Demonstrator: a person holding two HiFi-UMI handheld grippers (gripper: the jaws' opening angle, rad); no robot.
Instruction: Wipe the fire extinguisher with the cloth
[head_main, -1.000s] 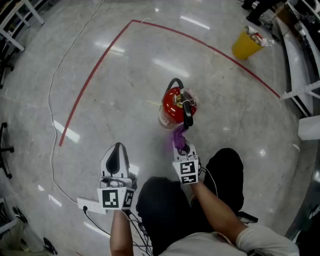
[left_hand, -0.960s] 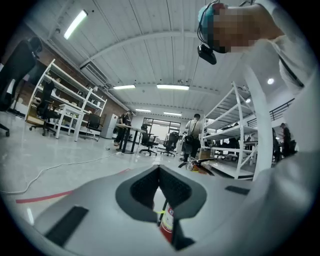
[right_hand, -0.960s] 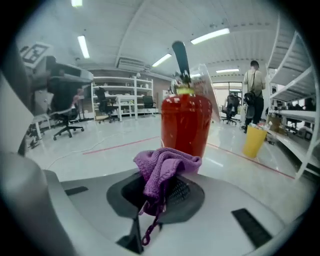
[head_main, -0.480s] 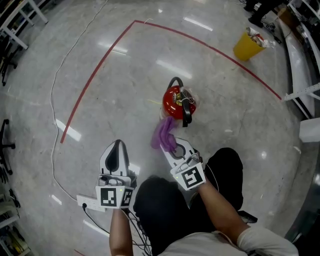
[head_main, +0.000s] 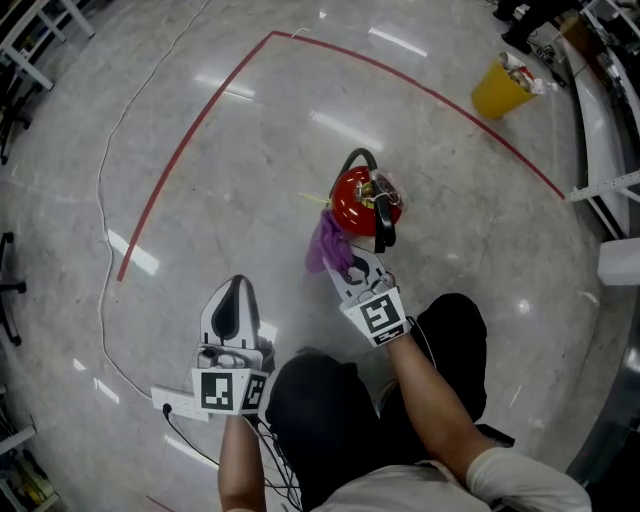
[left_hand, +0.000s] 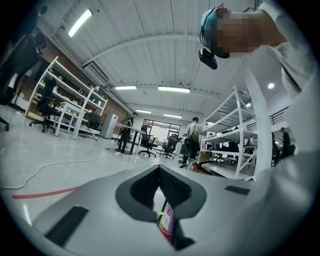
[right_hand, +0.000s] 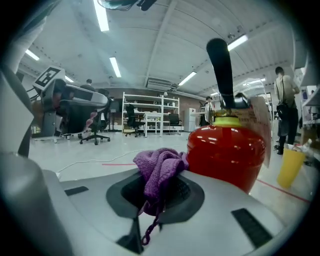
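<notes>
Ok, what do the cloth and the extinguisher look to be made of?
Cloth: soft knitted or terry-like fabric, matte purple. The signs are its ribbed texture, limp folds and a dangling thread.
Extinguisher: probably painted metal, glossy red. Ceiling lights reflect sharply on its smooth rounded shell, though the look alone cannot rule out hard plastic.

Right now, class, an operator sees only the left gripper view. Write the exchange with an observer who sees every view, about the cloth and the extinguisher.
Operator: Where is the cloth?
Observer: It is clamped in the right gripper.
Operator: Does it reach the fire extinguisher?
Observer: Yes; it looks pressed against the red side.
Operator: Is my left gripper near it?
Observer: No; head view shows it apart from the extinguisher, shut, near the person's legs.
</notes>
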